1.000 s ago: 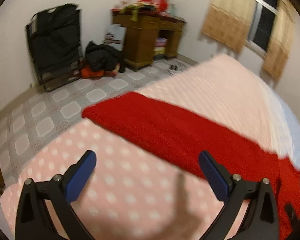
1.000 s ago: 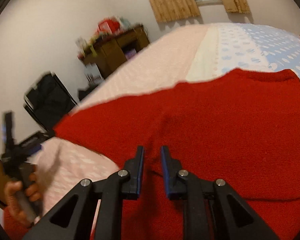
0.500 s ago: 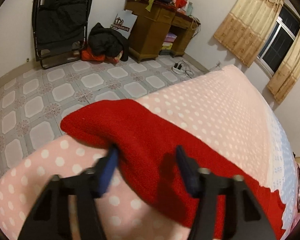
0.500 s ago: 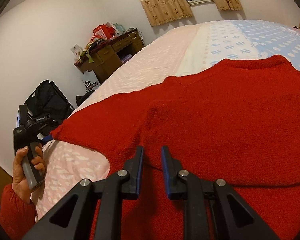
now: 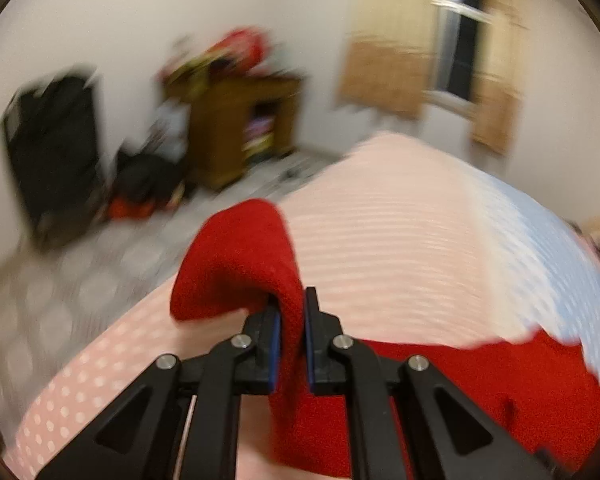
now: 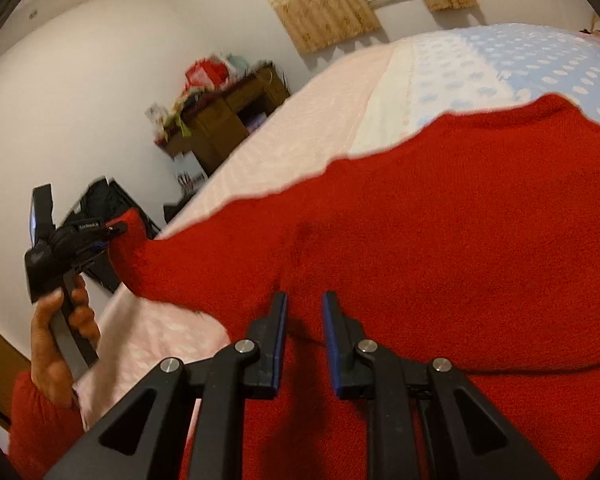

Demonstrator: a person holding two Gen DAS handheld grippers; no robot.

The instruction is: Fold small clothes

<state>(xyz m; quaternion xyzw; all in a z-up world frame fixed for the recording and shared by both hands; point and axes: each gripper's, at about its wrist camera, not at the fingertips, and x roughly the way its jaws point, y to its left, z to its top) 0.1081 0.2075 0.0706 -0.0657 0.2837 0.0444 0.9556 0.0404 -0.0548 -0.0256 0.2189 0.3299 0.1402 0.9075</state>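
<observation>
Red knitted sweater (image 6: 440, 240): spread across the near part of the bed, its body under your right gripper, one sleeve (image 5: 240, 256) reaching out to the left edge of the mattress; the sleeve end is raised off the cover and droops over in a loop.

Left gripper (image 5: 291, 334): your jaws are pinched tight on that sleeve, red knit squeezed between the blue pads; in the right wrist view the same gripper (image 6: 112, 234) sits far left with the cuff in its tip, your hand (image 6: 60, 344) round the handle, a red cuff at your wrist.

Right gripper (image 6: 304, 332): narrow gap between the jaws, low over the sweater body near a fold line; whether the pads nip any knit, you cannot tell from this view.

Bed cover (image 5: 400, 248): pink with white dots on the near side; pale blue with dots on the far right.

Wooden desk (image 5: 240, 128): far left against the wall, cluttered on top; view blurred.

Curtains (image 6: 320, 4): tan, at the far window.
</observation>
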